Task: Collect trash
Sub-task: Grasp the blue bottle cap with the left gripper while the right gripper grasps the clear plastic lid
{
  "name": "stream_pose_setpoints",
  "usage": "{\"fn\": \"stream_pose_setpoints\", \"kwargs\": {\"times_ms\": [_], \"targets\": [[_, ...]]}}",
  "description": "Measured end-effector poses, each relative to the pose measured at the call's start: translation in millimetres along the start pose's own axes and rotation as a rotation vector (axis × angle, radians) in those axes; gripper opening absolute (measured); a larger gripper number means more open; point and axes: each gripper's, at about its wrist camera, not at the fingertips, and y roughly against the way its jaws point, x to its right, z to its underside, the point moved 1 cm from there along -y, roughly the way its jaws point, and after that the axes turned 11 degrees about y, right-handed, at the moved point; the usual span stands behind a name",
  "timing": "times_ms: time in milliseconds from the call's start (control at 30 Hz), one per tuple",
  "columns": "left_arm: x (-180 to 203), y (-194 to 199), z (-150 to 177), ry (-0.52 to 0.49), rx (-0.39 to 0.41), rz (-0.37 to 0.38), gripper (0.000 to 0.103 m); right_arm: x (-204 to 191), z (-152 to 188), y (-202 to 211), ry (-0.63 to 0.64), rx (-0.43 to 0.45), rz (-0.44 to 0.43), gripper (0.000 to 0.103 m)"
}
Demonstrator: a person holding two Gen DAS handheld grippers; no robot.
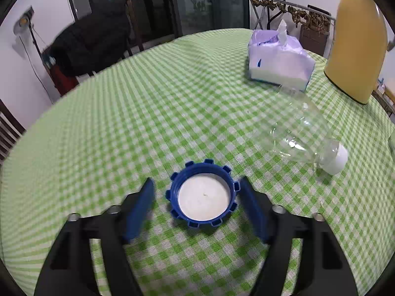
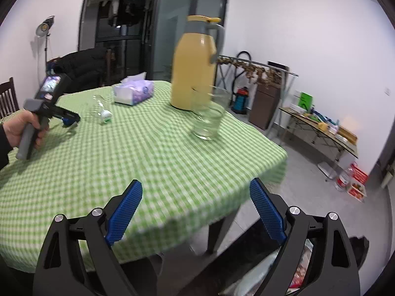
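Left wrist view is showing your left gripper (image 1: 197, 202) standing apart around the blue cap (image 1: 203, 194) on the tablecloth (image 1: 123, 123), pads not touching it. You are risking the low cap slipping away if one pad arrives first. Your right gripper (image 2: 196, 209) is hanging apart, empty.

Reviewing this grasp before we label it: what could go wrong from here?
1. The left gripper straddles the blue cap, jaws not yet touching; closing off-centre could push the cap aside.
2. The empty bottle lies on its side close by and might roll if nudged.
3. The right gripper hangs open at the table edge.
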Motion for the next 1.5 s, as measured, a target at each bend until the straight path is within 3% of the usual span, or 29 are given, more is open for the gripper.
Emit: {"fn": "stream_pose_setpoints", "kwargs": {"times_ms": [33,133,200,300,400,533,633,733,867,967,1033,1133,1167,1200,1267,1333,1400,1500], "targets": [[-4,0,-1,0.012,-0.003,0.015,0.052,-3,-10,-1,0.007,0.012,-0.016,0.085],[-18,6,-1,0.038,0.031,0.057,0.052,-12,-41,-6,0.031,0.037,-0.053,0.085],[-30,9,2,0.114,0.018,0.141,0.052,-20,-65,-16,0.041,0.028,-0.077,0.085],[-60,21,-10,0.209,0.054,0.152,0.052,-36,-97,-31,0.045,0.024,-0.133,0.085],[-92,29,-22,0.318,0.061,0.224,0.052,-60,-132,-63,0.052,-0.011,-0.201,0.085],[-138,43,-30,0.432,0.105,0.205,0.052,-111,-178,-133,0.129,-0.154,-0.316,0.085],[-160,43,-29,0.516,0.059,0.274,0.052,-149,-207,-182,0.212,-0.252,-0.312,0.085],[-161,49,-31,0.489,0.068,0.283,0.052,-195,-228,-226,0.324,-0.353,-0.302,0.085],[-147,50,-31,0.417,0.085,0.278,0.052,-237,-235,-263,0.464,-0.483,-0.299,0.085],[-144,41,-35,0.442,0.081,0.287,0.052,-261,-235,-289,0.554,-0.573,-0.273,0.085],[-146,34,-35,0.468,0.061,0.309,0.052,-267,-237,-304,0.567,-0.619,-0.219,0.085],[-152,29,-34,0.504,0.039,0.333,0.052,-268,-240,-315,0.516,-0.67,-0.226,0.085],[-156,31,-32,0.509,0.038,0.338,0.052,-269,-242,-316,0.515,-0.675,-0.231,0.078],[-157,32,-32,0.51,0.037,0.343,0.052,-270,-243,-313,0.522,-0.675,-0.221,0.06],[-153,32,-31,0.502,0.039,0.346,0.052,-270,-248,-306,0.525,-0.66,-0.208,0.048],[-146,32,-31,0.486,0.04,0.341,0.052,-272,-249,-293,0.541,-0.646,-0.212,0.043],[-138,31,-31,0.469,0.04,0.331,0.052,-271,-254,-282,0.535,-0.619,-0.205,0.019],[-131,31,-32,0.456,0.042,0.324,0.052,-262,-253,-264,0.522,-0.583,-0.215,0.015]]}}
